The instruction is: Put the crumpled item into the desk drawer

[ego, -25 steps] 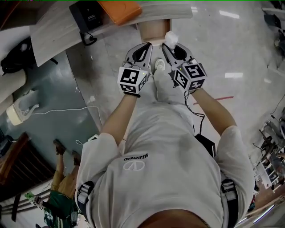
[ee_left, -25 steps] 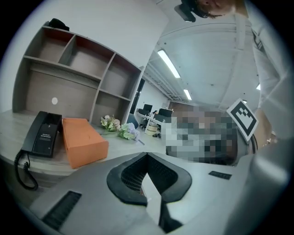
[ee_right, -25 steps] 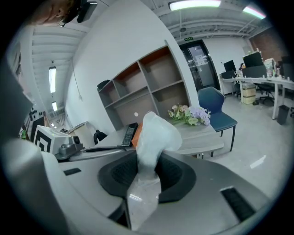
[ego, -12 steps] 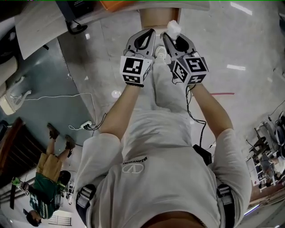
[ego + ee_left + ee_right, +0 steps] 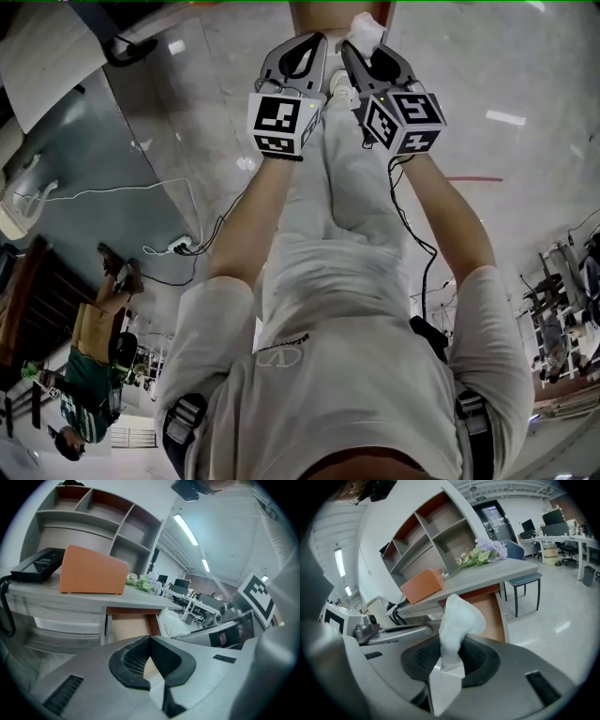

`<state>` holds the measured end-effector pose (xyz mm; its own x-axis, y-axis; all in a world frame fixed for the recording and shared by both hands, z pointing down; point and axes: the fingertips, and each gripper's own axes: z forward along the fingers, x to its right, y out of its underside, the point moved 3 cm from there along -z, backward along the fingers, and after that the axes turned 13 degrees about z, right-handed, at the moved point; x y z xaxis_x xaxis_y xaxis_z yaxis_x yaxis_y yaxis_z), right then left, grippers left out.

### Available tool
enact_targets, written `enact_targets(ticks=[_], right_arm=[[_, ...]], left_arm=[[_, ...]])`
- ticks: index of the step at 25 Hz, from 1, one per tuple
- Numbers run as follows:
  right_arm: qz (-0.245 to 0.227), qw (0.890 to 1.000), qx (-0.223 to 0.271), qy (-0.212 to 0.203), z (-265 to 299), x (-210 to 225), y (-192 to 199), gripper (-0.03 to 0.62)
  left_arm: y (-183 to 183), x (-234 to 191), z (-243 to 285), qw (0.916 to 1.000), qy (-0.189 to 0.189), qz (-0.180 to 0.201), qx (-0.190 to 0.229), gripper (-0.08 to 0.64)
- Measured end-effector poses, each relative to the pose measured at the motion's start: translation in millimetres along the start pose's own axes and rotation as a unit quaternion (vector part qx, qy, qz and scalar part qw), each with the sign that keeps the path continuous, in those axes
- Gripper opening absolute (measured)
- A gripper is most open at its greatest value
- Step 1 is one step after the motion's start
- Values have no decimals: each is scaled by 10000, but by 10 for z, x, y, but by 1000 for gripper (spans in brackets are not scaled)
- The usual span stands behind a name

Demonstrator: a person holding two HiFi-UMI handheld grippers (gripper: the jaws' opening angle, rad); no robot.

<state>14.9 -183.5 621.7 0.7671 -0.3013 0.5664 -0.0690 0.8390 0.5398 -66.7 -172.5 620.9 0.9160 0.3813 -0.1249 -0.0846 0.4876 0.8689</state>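
The right gripper (image 5: 452, 654) has its jaws closed on the lower part of the crumpled tissue (image 5: 457, 619). Most of the tissue stands loose above the pads, clear of the desk and not yet in the drawer. The left gripper (image 5: 150, 641) has its jaws pressed together at the tips with nothing between them, and it rides just beside the right one. The drawer (image 5: 488, 612) stands open under the desk (image 5: 499, 576), on the far side of both grippers. Main risk, as judged: the free upper part of the tissue brushes the drawer's near front edge or the underside of the desk top and is dragged out of the pinch, dropping to the floor. Second risk: so light a piece may cling to a pad on release and come back out with the jaws. Third: the left gripper, so close by, may knock the right one or the drawer's left wall. Clearance: the opening between the drawer rim and the desk top looks shallow, so entry calls for a low, level approach. The floor on the near side is open. A chair (image 5: 524, 580) stands to the right of the drawer, apart from it. The orange box (image 5: 92, 571) and telephone (image 5: 38, 564) sit on top of the desk, out of the path.
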Motion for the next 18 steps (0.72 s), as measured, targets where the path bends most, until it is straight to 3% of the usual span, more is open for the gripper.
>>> enact_targets(ticks=[18], right_arm=[[213, 9995, -211, 107, 542, 499, 429, 106]], left_arm=[[713, 5, 523, 9996, 16, -155, -234, 2]])
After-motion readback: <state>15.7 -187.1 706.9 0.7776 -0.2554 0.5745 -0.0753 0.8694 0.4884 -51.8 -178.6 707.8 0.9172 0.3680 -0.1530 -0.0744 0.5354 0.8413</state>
